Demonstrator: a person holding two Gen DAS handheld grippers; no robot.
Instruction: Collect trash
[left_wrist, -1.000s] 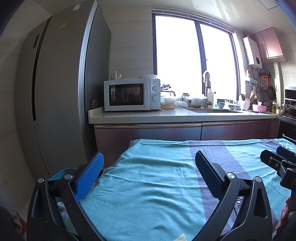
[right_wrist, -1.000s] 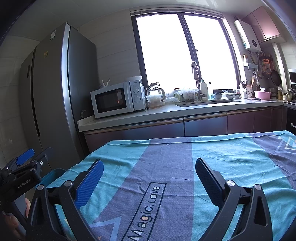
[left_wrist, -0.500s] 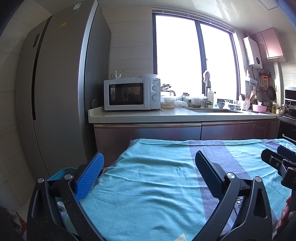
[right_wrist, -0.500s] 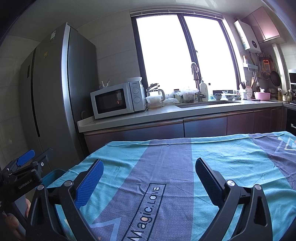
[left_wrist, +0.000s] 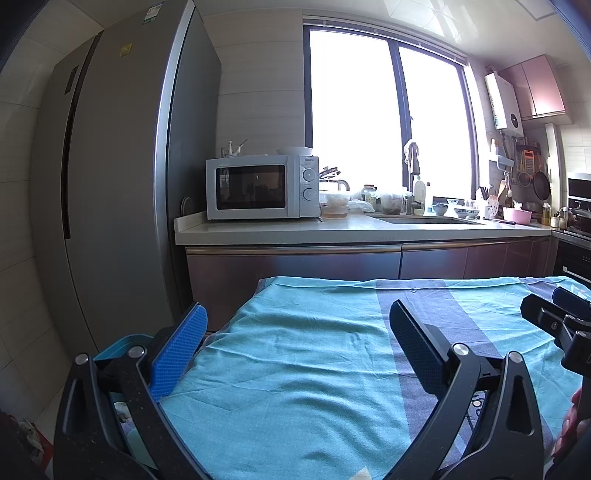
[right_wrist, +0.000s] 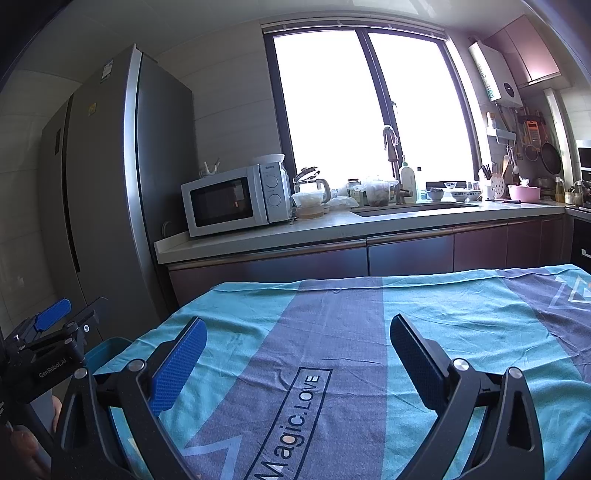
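My left gripper (left_wrist: 297, 321) is open and empty above the left part of a table covered with a teal and grey cloth (left_wrist: 306, 354). My right gripper (right_wrist: 298, 332) is open and empty above the same cloth (right_wrist: 461, 314), which reads "Magic.LOVE". A blue bin (left_wrist: 118, 341) stands by the table's left edge, partly hidden behind my left finger; some pale scraps show inside it. The bin's rim also shows in the right wrist view (right_wrist: 109, 349). A small pale scrap (left_wrist: 364, 473) lies on the cloth at the bottom edge of the left wrist view. No other trash shows on the cloth.
A tall grey fridge (left_wrist: 122, 184) stands at the left. Behind the table runs a kitchen counter (left_wrist: 332, 229) with a white microwave (left_wrist: 262, 186), a sink, bottles and bowls under a bright window. Each gripper shows at the edge of the other's view.
Nothing has visibly changed beyond a very slight shift of the views; both grippers stay open above the cloth.
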